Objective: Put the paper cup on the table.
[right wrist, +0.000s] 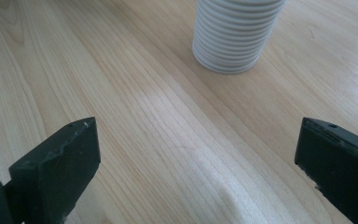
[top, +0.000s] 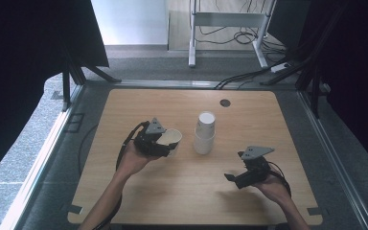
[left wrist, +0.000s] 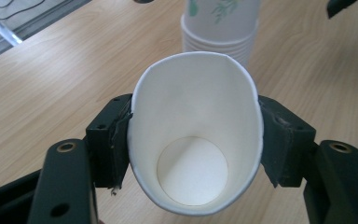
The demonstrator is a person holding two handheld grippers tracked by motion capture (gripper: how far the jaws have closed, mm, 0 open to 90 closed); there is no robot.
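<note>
Left gripper [top: 165,143] clamps a paper cup [left wrist: 196,140] left of the cup stack [top: 204,134] — walls already squashed oval. Light, flimsy: grip gently mid-wall. Right gripper [top: 235,176] wide open, empty — near stack.

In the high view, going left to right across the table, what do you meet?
Left claw shut on a paper cup → stack of cups → right claw, open and holding nothing.
</note>
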